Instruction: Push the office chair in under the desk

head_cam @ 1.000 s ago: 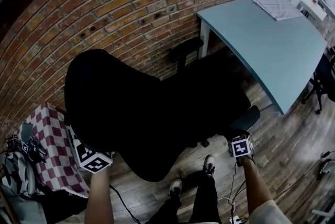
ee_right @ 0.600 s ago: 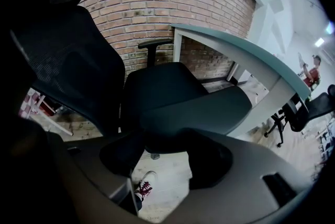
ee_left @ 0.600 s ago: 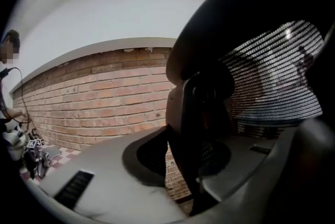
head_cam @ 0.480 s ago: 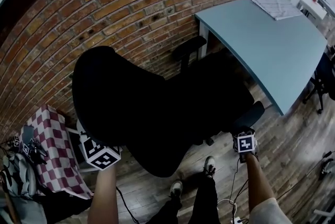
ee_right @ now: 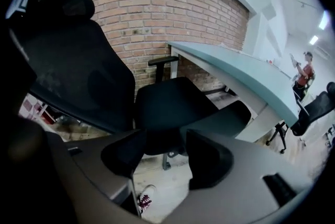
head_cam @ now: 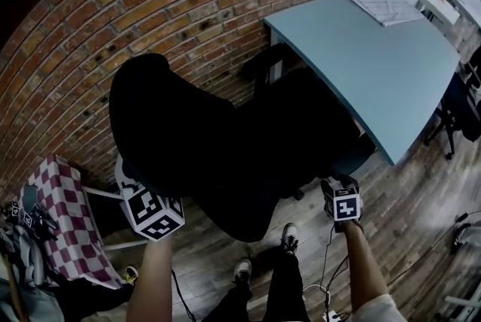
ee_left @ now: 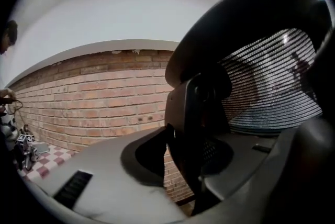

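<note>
A black office chair [head_cam: 188, 140] stands between me and the light blue desk [head_cam: 376, 65], its seat partly under the desk's edge. My left gripper [head_cam: 135, 185] is at the lower left of the backrest. In the left gripper view its jaws [ee_left: 186, 152] are opening, with the chair's dark back strut [ee_left: 191, 118] still between them below the mesh backrest [ee_left: 272, 81]. My right gripper [head_cam: 340, 181] sits just behind the right armrest [ee_right: 220, 118]. Its jaws [ee_right: 159, 152] stand open with only floor between them, facing the seat [ee_right: 167, 102] and the desk [ee_right: 235, 74].
A brick wall [head_cam: 150, 4] runs behind the chair and desk. A red-checked cloth [head_cam: 64, 226] with small items lies at the left. Papers [head_cam: 383, 4] lie on the desk's far end, another dark chair [head_cam: 462, 106] stands at the right. My shoes [head_cam: 289, 238] and cables [head_cam: 327, 290] are on the wooden floor.
The chair has rolled toward the desk, and its seat and right armrest now reach under the desk's edge. Both grippers have moved forward with it.
</note>
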Available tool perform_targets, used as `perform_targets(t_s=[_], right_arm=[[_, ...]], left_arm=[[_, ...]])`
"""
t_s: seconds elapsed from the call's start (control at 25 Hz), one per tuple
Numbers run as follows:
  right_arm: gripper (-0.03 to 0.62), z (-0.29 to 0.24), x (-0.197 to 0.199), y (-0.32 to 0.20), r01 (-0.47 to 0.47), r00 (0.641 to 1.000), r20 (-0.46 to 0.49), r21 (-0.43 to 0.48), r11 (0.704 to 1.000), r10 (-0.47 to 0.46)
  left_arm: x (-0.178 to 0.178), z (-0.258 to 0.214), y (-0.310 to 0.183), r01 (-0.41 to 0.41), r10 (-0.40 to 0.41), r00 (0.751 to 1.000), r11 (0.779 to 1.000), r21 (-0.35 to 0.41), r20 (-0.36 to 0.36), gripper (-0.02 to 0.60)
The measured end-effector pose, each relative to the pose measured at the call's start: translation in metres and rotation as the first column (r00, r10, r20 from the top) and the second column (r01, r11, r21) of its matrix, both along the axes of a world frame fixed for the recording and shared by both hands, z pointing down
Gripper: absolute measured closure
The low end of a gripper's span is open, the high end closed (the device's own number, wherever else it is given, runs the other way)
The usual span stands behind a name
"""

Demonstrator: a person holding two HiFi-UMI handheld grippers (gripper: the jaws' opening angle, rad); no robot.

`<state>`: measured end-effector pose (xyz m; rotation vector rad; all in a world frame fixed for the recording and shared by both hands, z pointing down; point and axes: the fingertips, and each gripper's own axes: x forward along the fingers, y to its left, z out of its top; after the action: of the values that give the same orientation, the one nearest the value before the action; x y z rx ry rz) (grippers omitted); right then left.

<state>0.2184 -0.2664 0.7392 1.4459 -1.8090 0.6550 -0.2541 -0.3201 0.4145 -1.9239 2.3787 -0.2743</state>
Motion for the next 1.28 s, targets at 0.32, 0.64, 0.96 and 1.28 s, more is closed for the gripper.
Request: perform_targets(t_s=[0.32, 0.64, 0.96, 1.28], right_arm=[[0.322, -0.098, -0.072, 0.004, 0.130, 0.951, 0.251, 0.202, 0.971, -0.180], [0.322, -0.157, -0.141, 0.079, 0.265, 0.839, 0.401, 0.292, 0.919, -0.369], [0.313, -0.164, -0.154, 0.107, 0.355, 0.820, 0.334, 0.341, 0.870, -0.466], [0.310, -0.181, -0.190, 0.107, 0.463, 0.831, 0.115, 0.401, 0.791, -0.545]], left_arm=[[0.034, 0.006, -0.002, -0.049, 0.049, 0.999, 0.999, 0.025, -0.018, 0.410], [0.042, 0.002, -0.005, -0.090, 0.090, 0.996, 0.996, 0.009, -0.003, 0.400], [0.042, 0.002, -0.004, -0.081, 0.081, 0.997, 0.997, 0.003, -0.006, 0.400], [0.042, 0.003, -0.001, -0.068, 0.068, 0.997, 0.998, 0.000, -0.019, 0.408]])
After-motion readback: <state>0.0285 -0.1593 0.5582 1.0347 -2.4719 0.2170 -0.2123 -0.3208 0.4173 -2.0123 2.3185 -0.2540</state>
